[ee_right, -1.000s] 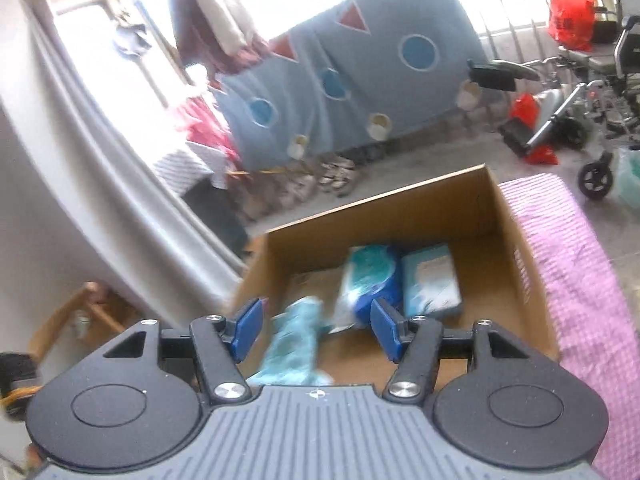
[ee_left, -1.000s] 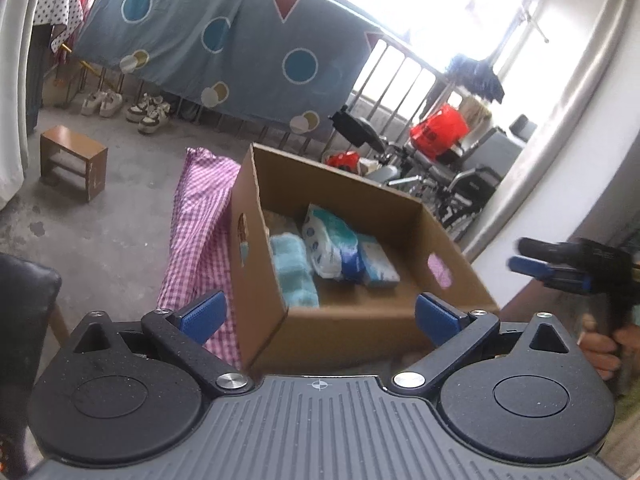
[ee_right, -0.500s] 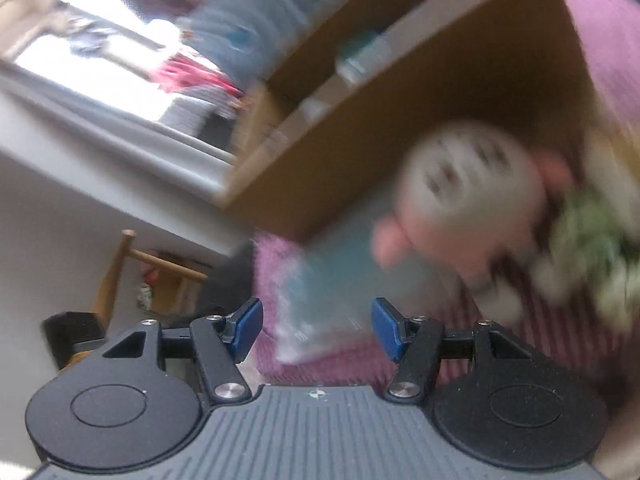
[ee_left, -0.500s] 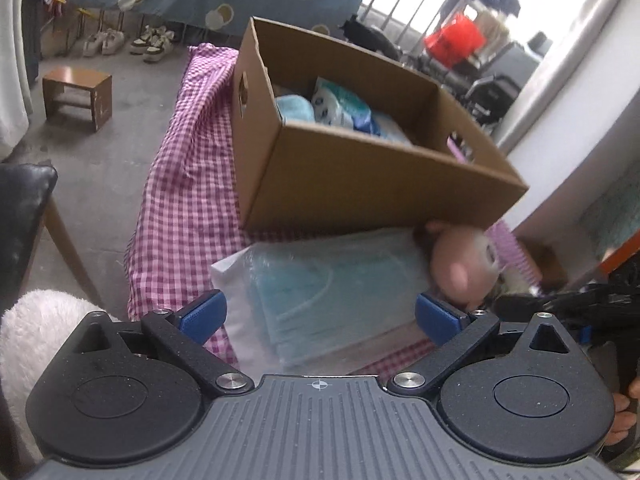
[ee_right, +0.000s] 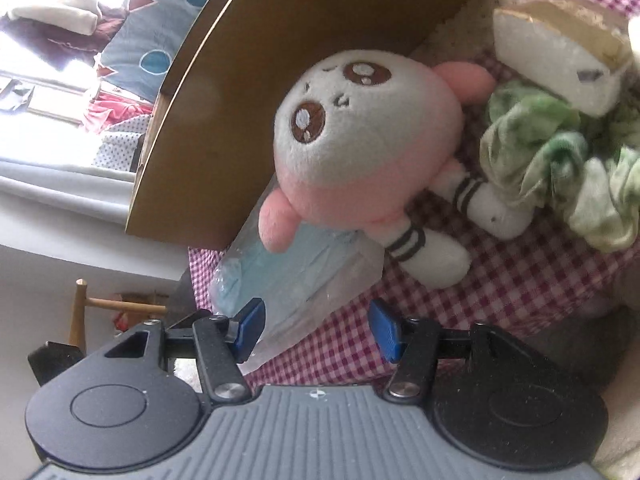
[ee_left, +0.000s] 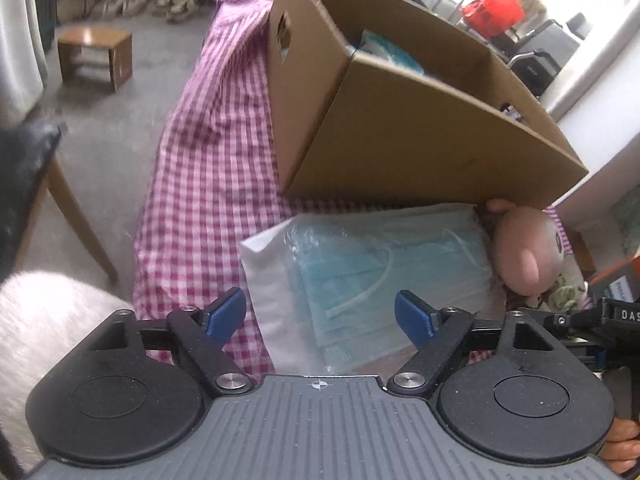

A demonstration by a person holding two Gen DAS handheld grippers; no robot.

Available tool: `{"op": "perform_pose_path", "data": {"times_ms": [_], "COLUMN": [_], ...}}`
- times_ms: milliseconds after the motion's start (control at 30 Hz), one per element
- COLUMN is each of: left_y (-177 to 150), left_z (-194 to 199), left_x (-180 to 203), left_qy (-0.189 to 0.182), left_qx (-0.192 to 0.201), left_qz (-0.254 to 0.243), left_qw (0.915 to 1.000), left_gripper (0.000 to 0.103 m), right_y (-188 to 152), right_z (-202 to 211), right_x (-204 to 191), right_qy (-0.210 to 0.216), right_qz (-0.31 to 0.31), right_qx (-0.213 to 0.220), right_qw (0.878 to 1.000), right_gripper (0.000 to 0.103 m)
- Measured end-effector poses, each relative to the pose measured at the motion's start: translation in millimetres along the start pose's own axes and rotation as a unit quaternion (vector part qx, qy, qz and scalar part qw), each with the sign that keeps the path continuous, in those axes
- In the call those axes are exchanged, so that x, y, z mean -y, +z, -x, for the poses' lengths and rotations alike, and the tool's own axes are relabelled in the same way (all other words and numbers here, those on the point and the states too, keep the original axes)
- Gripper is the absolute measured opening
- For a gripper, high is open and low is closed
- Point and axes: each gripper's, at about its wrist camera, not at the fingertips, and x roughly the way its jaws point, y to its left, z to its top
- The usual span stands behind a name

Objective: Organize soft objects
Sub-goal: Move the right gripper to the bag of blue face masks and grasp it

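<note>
A clear bag of blue face masks (ee_left: 372, 280) lies on the pink checked cloth (ee_left: 200, 184) in front of a cardboard box (ee_left: 420, 144). My left gripper (ee_left: 320, 316) is open, its fingers on either side of the bag's near end. A pink and white plush doll (ee_right: 360, 140) lies against the box wall (ee_right: 248, 92), partly on the mask bag (ee_right: 288, 280). My right gripper (ee_right: 316, 330) is open and empty, just short of the bag and the doll's legs. The doll also shows in the left wrist view (ee_left: 524, 252).
Blue packs (ee_left: 384, 52) lie inside the box. A green and white crumpled cloth (ee_right: 560, 160) and a white and tan block (ee_right: 560, 68) lie right of the doll. A small wooden stool (ee_left: 96, 56) and a chair leg (ee_left: 80, 216) stand on the floor at left.
Both grippers dropped from over the box to the cloth in front of it. The left closed in on the mask bag and its jaws narrowed. The right came near the doll.
</note>
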Motion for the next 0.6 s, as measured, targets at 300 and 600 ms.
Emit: {"op": "perform_pose_path", "data": {"times_ms": [300, 600], "left_y": [-0.2, -4.4], "left_z": [-3.5, 13.0], "left_x": [-11.4, -38.7], "left_qy": [-0.038, -0.168], "left_qx": [-0.004, 0.023], "left_qz": [0.052, 0.141], "left_qw": [0.9979, 0.9754], "left_gripper": [0.078, 0.078], "right_y": [4.6, 1.9], "right_z": [-6.8, -26.0], "right_x": [1.8, 11.8], "right_qy": [0.017, 0.080], "right_qz": [-0.012, -0.065], "right_qx": [0.001, -0.018], "right_qw": [1.000, 0.995], "right_gripper": [0.060, 0.054]}}
